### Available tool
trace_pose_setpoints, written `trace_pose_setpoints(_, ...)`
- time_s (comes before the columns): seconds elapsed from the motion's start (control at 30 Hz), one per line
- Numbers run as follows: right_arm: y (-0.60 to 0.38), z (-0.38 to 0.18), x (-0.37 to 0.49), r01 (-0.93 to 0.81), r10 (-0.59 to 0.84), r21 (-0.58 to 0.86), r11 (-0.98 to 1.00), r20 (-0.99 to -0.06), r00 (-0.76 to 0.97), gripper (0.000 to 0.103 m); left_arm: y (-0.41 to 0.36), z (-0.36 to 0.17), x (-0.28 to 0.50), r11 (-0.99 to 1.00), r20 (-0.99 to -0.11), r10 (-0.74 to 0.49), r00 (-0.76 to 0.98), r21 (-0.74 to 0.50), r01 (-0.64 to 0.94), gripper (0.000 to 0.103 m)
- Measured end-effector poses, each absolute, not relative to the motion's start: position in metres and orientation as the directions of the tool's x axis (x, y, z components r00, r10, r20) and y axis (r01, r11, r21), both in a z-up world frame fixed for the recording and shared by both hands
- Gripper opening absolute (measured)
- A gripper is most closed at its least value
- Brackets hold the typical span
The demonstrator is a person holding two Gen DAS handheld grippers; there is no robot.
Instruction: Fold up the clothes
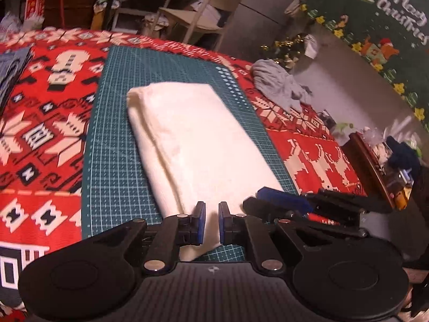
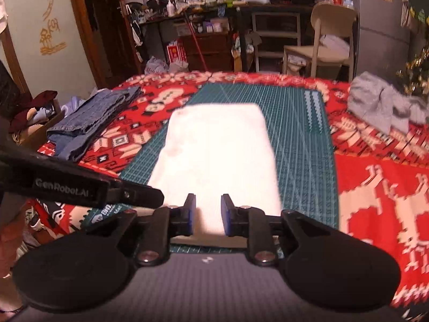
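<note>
A folded white cloth (image 1: 195, 145) lies lengthwise on the green cutting mat (image 1: 115, 139); it also shows in the right wrist view (image 2: 217, 155) on the mat (image 2: 303, 139). My left gripper (image 1: 212, 224) hovers over the cloth's near end, its jaws a little apart with nothing between them. My right gripper (image 2: 208, 216) is over the near end too, jaws apart and empty. The right gripper's blue-padded fingers (image 1: 281, 198) show beside the left one. The left gripper's arm (image 2: 80, 185) crosses the right wrist view at the left.
A red patterned blanket (image 2: 375, 187) covers the table. Folded jeans (image 2: 91, 118) lie at the left, a crumpled grey garment (image 2: 383, 107) at the far right. A chair (image 2: 324, 43) and cluttered shelves stand behind the table.
</note>
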State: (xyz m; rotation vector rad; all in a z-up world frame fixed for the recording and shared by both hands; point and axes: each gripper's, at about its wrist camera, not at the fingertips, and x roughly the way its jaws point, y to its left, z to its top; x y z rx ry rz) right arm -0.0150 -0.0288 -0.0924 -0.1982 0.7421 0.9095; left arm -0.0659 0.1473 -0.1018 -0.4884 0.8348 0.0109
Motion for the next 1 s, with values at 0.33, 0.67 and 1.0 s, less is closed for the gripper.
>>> trace_pose_setpoints(0.33,-0.019,-0.08,-0.01,-0.765,0.592,0.097,0.636,-0.697,0.404,0.033,0.161,-0.094,-0.074,0.859,-0.694,-0.159,0.702,-0.448,-0.248,0.026)
trace_pose_setpoints(0.67,0.011,-0.044,0.009,-0.734,0.512,0.027,0.678,-0.733,0.447,0.095,0.178,-0.082,-0.073,0.861,-0.744,-0.085,0.663,-0.39,-0.327,0.043)
trace_pose_setpoints(1.0,0.039,0.029,0.016,-0.696,0.395,-0.082,0.713,-0.774,0.495,0.102,0.213,-0.045,-0.074,0.842,-0.742,-0.037,0.67,-0.384,-0.379,0.059)
